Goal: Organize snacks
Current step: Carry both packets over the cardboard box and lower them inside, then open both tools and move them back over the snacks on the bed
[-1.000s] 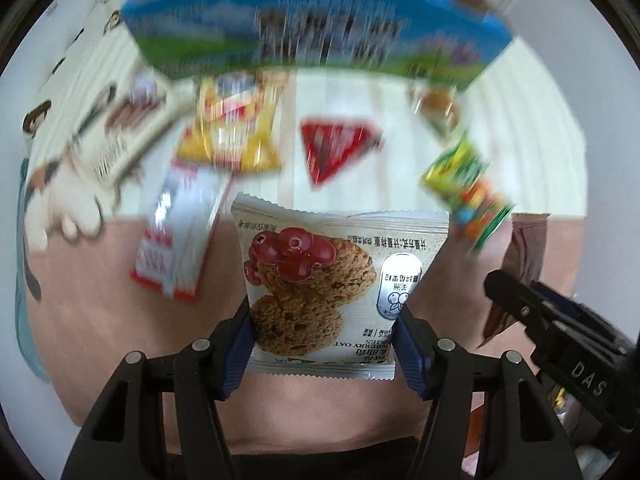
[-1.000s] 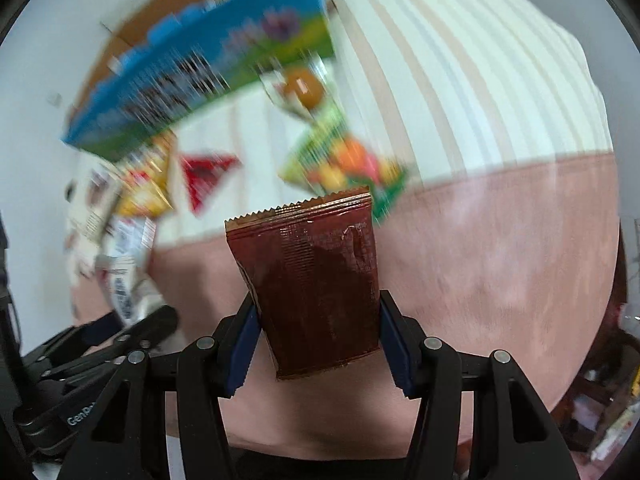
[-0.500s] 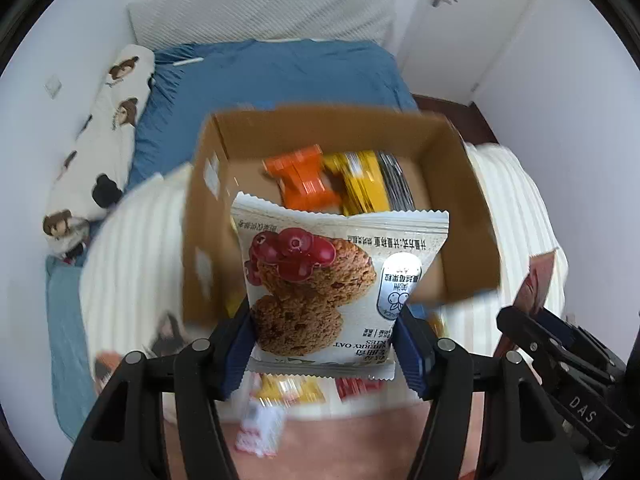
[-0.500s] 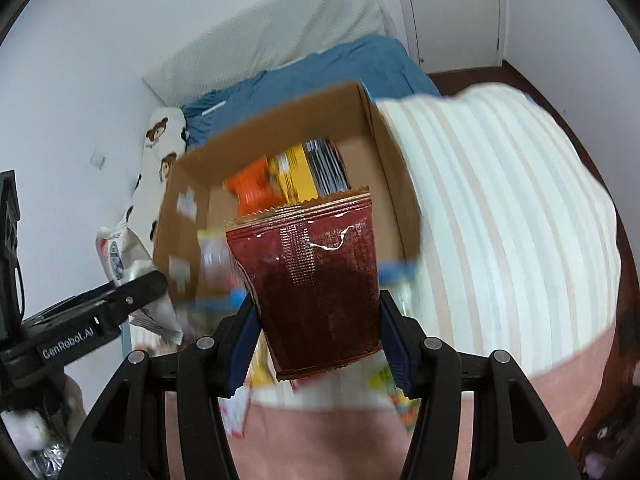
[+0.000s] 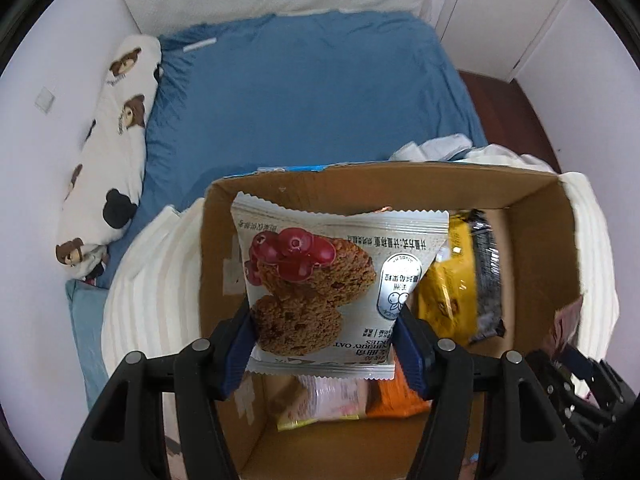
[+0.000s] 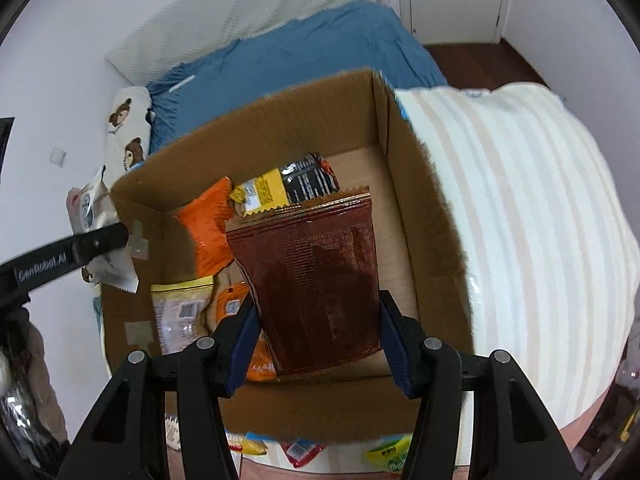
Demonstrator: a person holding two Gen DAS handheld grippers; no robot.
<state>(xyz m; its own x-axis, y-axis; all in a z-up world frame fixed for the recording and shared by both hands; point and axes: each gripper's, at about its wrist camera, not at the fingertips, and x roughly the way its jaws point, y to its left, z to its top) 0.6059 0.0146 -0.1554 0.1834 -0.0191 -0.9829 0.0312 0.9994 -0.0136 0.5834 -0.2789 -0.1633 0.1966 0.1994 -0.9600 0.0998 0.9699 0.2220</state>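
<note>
1. Left gripper [image 5: 325, 346]: fingers closed on the lower edges of an oat cookie packet [image 5: 332, 280], held above the open cardboard box [image 5: 400, 184].
2. Right gripper [image 6: 316, 340]: fingers clamped on a dark red snack pouch [image 6: 316, 280], held over the same box.
3. Box contents: orange packet [image 6: 208, 224], yellow packet [image 6: 262, 192], black packet [image 6: 308, 182].

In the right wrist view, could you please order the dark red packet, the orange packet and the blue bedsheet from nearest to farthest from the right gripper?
1. Dark red packet, clamped in the right gripper, above the box.
2. Orange packet, left of it, lying inside the cardboard box.
3. Blue bedsheet, beyond the box's far wall.
</note>
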